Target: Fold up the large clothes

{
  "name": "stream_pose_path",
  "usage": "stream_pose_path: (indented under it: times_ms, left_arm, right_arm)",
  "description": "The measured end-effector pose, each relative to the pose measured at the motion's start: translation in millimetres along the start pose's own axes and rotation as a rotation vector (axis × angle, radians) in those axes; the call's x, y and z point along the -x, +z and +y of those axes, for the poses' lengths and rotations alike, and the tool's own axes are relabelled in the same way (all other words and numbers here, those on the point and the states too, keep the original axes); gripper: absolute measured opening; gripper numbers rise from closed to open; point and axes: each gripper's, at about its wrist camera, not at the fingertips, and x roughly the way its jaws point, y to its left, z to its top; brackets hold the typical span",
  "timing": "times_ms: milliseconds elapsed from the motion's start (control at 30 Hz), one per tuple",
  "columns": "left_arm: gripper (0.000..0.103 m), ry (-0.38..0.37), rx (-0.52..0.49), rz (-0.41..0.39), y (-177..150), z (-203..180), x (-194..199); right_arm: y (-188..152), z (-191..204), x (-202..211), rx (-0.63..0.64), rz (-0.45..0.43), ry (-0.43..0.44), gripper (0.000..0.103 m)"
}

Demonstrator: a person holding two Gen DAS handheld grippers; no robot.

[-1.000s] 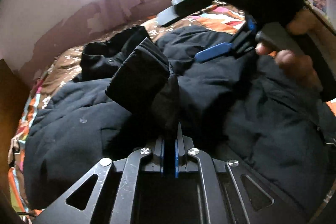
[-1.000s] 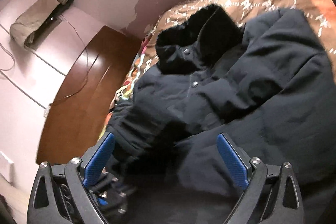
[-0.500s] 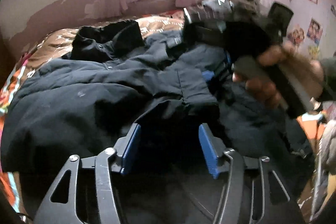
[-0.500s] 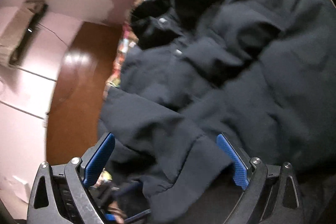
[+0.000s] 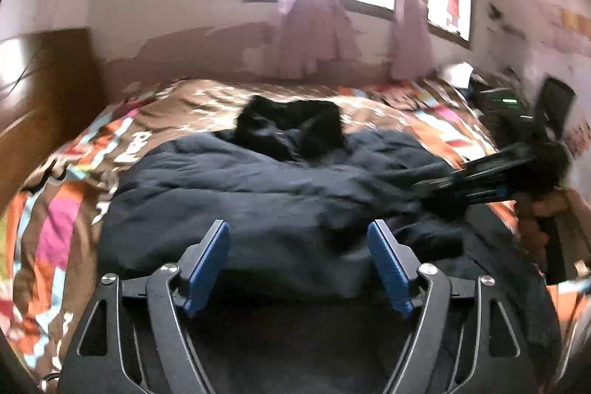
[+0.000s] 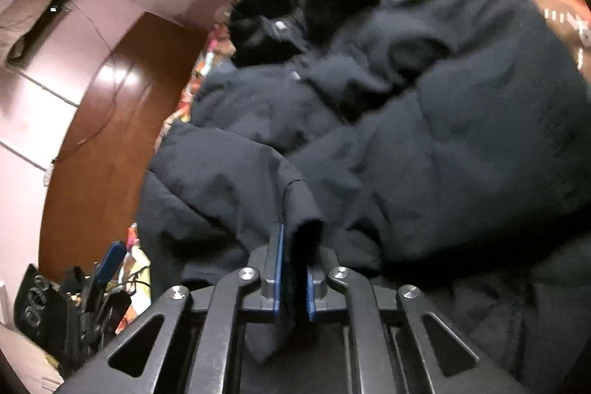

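A dark navy padded jacket (image 5: 258, 194) with a black fur collar (image 5: 291, 124) lies spread on the bed. My left gripper (image 5: 297, 257) hovers over its near hem. The jaws are opening, and their blue pads (image 5: 207, 261) stand wide apart and press on nothing. At the right, a hand (image 5: 543, 213) holds my right gripper (image 5: 428, 187) low against the cloth. In the right wrist view, my right gripper (image 6: 293, 246) is shut on a thick fold at the edge of the jacket (image 6: 443, 135). The collar (image 6: 306, 6) lies beyond.
The bed cover (image 5: 55, 209) is brown with bright patches. A brown wooden headboard (image 5: 44, 91) (image 6: 103, 135) stands at the left. Behind the bed is a bright window with pink curtains (image 5: 314, 24). Dark clutter (image 5: 509, 102) sits at the bed's far right.
My left gripper let go of the jacket fold, opened wide and drew back and up. My right gripper went from wide open to shut on a jacket fold.
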Motion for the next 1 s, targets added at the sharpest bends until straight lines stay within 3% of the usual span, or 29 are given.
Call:
stream_pose_path:
  times_ms: [200, 367, 700, 867, 933, 967, 1000]
  left_arm:
    - [0.072, 0.12, 0.142, -0.004, 2.5, 37.3, 1.7]
    - [0.072, 0.239, 0.238, 0.005, -1.5, 63.0, 7.9]
    - [0.072, 0.307, 0.292, 0.056, -10.6, 78.4, 7.2]
    - [0.072, 0.244, 0.243, 0.049, 9.9, 69.6, -2.1]
    - [0.072, 0.217, 0.137, 0.056, 28.3, 53.8, -13.4]
    - [0.072, 0.201, 0.1, 0.063, 34.9, 47.5, -19.2]
    - [0.072, 0.174, 0.066, 0.074, 42.0, 41.8, -26.7]
  right_arm:
    - [18.0, 9.7, 61.6, 0.116, -0.213, -0.117, 0.007]
    - [28.7, -16.0, 88.9, 0.059, -0.326, -0.184, 0.007]
    - [41.2, -21.1, 68.4, 0.163, -0.393, -0.381, 0.007]
    - [46.7, -18.7, 53.3, 0.239, -0.326, -0.448, 0.009]
    - [43.5, -15.9, 49.4, 0.269, -0.323, -0.492, 0.014]
    - [42.4, -14.3, 49.2, 0.277, -0.33, -0.518, 0.023]
    - [41.8, -12.8, 51.2, 0.28, -0.35, -0.546, 0.041]
